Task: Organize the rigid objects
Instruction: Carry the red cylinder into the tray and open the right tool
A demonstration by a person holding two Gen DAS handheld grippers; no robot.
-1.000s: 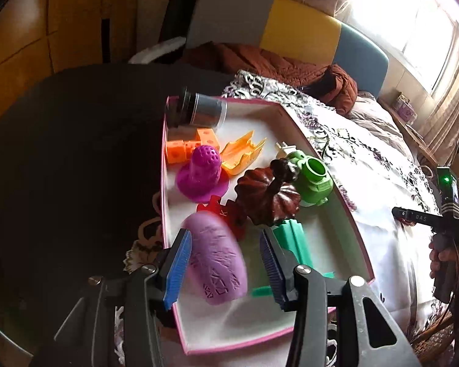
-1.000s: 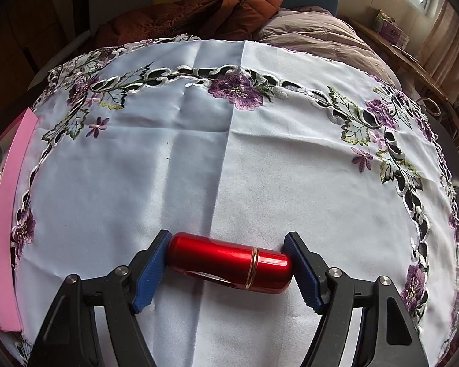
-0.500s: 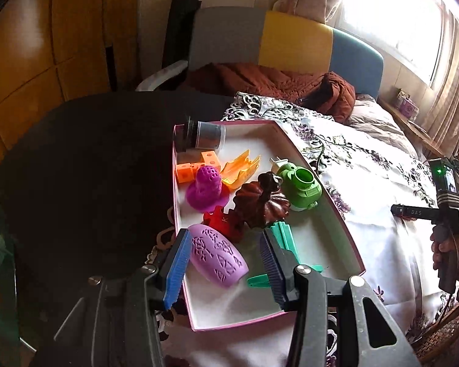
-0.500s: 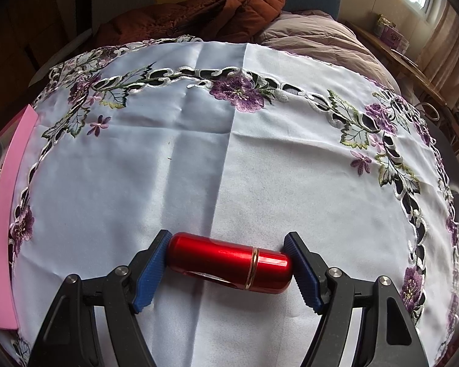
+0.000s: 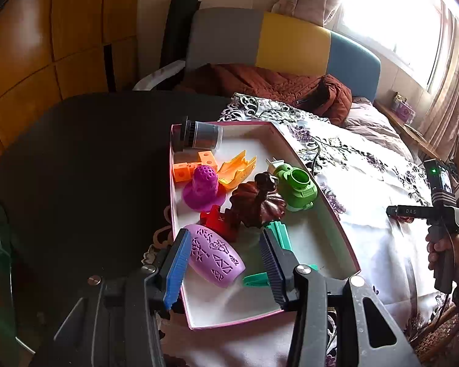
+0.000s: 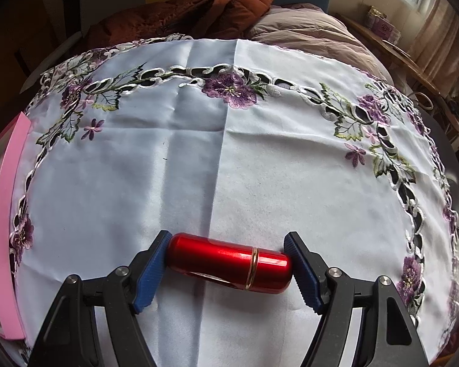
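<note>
1. My right gripper point(image 6: 228, 264) is closed on the red cylinder point(image 6: 229, 263), one pad on each end; it lies on the white cloth point(image 6: 229, 168).
2. My left gripper point(image 5: 225, 263) is half open above the pink box point(image 5: 336, 223), gripping nothing.
3. The lilac oval piece point(image 5: 215, 258) lies in the box, at 6 o'clock from the brown pumpkin point(image 5: 257, 203).

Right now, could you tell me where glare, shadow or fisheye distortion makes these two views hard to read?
Left wrist view: the window is blown out white, the dark tabletop shows no detail, and the pink box bows with the lens. Right wrist view: evenly lit and sharp, the red cylinder carries bright highlights, and the embroidered cloth bulges while the corners go dark.
</note>
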